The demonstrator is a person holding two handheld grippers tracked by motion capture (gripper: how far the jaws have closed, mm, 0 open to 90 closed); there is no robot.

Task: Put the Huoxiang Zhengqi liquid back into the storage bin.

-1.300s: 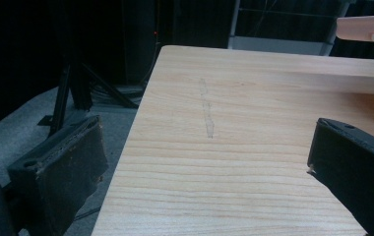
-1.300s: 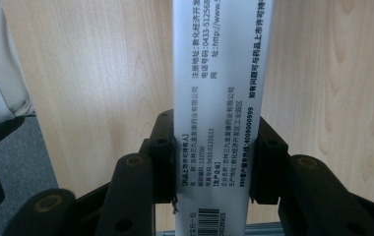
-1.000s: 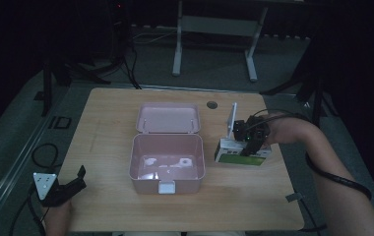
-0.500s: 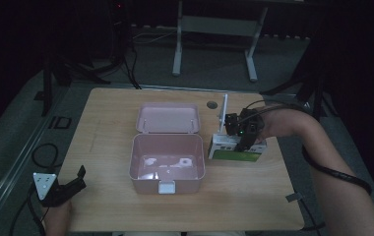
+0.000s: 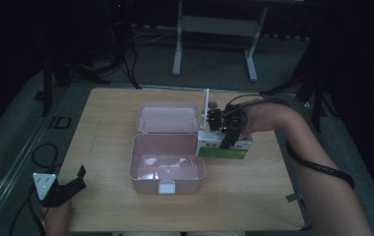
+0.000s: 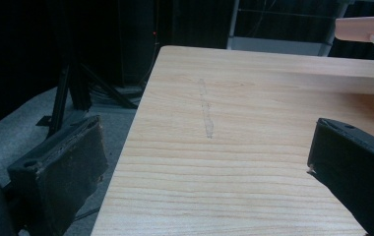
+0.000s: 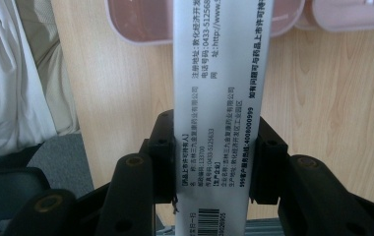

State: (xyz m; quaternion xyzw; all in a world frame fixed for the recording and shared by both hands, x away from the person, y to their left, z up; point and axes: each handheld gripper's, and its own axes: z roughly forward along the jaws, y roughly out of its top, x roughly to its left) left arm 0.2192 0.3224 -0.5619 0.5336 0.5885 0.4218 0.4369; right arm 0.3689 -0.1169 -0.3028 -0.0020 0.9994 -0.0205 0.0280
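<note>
Right tool (image 5: 228, 139): clamped on a white and green carton (image 5: 223, 147), both black jaws pressed flat against its two opposite faces. Held above the worktop (image 5: 106, 132), just beside the right wall of the pink box (image 5: 168, 164), at about the height of the box rim. Seen in the right gripper view as a long white face (image 7: 219, 98) printed with black text and a barcode, running up the middle of the frame between the jaws, with the far end lying over the rounded pink edge of the box (image 7: 140, 24). Whether carton and box touch: cannot tell.

Pink box: open, near the middle of the worktop, lid (image 5: 168, 119) folded back flat on the far side, white latch (image 5: 165, 187) on the near wall. Interior pale and glossy; contents too dim to make out.

Left tool (image 5: 69, 185): jaws apart, nothing between them, resting at the near left corner of the worktop, well apart from the box. In the left gripper view, bare wood grain (image 6: 234, 147) between the two jaws, with a pink edge of the box (image 6: 367, 27) at the upper right.

Cable (image 5: 318, 164) trailing from the right tool under the forearm (image 5: 293, 132) toward the near right edge
</note>
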